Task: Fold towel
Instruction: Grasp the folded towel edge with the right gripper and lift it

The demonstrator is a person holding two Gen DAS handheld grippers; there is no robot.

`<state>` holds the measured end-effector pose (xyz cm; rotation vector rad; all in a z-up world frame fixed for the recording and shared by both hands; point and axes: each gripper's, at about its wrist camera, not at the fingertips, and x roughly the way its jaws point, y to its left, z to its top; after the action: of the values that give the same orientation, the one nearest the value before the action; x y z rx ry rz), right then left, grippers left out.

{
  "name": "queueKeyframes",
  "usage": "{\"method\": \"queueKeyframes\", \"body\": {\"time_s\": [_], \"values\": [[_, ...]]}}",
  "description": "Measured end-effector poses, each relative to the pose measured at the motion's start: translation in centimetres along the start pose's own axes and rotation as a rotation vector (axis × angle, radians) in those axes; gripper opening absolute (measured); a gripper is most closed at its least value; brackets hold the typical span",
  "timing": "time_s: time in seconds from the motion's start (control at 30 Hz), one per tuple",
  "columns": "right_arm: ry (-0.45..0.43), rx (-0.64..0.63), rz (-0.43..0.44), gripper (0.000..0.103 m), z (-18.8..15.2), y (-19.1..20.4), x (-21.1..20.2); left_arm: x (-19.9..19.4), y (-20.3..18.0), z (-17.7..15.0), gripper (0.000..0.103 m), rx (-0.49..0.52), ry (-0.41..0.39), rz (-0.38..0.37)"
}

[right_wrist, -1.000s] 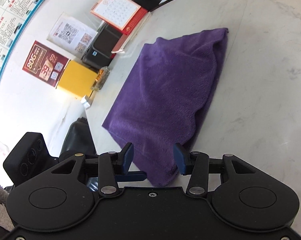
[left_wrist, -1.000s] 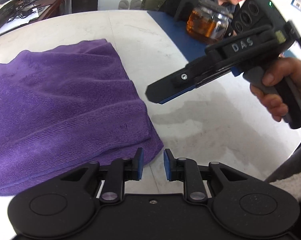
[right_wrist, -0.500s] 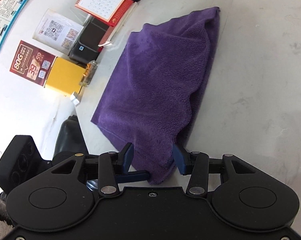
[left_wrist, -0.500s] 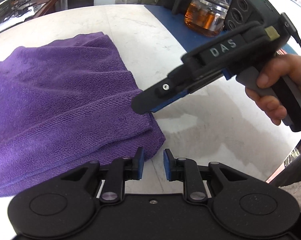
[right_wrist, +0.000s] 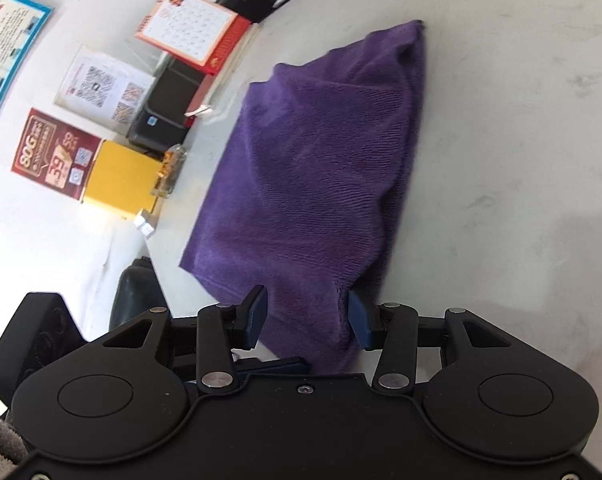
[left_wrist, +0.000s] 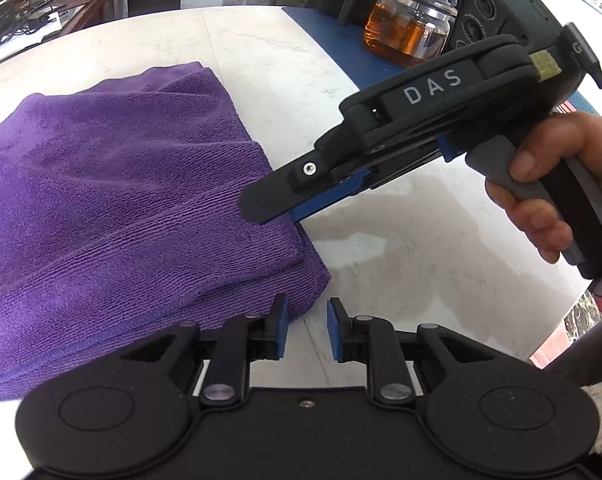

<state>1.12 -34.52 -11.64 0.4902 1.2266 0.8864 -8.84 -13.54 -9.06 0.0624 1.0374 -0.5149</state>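
The right claw (right_wrist: 307,320), pads apart, straddles the purple towel's (left_wrist: 121,200) near right corner; the left claw (left_wrist: 307,330), narrowly parted and empty, hovers just beside it.

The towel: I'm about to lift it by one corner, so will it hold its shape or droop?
Probably droop: the towel lies in soft waves and its layered edge sags onto the table. Its ribbed pile looks grippy, so slipping seems unlikely. The stacked layers may slide apart when lifted.
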Motion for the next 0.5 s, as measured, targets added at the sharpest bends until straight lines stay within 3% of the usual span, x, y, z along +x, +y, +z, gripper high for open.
{"method": "queueKeyframes", "body": {"time_s": [0.2, 0.27, 0.37, 0.5], "values": [[-0.002, 0.030, 0.006, 0.042, 0.5, -0.4, 0.9, 0.0, -0.3, 0.0, 0.019, -0.006, 0.001, 0.008], [-0.002, 0.030, 0.008, 0.033, 0.7, -0.4, 1.3, 0.0, -0.4, -0.1, 0.019, -0.013, -0.003, 0.012], [-0.002, 0.069, 0.031, 0.005, 0.7, -1.1, 1.7, -0.1, -0.4, -0.2, 0.019, -0.022, -0.008, 0.013], [0.003, 0.158, 0.107, 0.003, 0.4, -2.2, 1.9, -0.1, -0.3, -0.3, 0.019, -0.030, -0.017, 0.015]]}}
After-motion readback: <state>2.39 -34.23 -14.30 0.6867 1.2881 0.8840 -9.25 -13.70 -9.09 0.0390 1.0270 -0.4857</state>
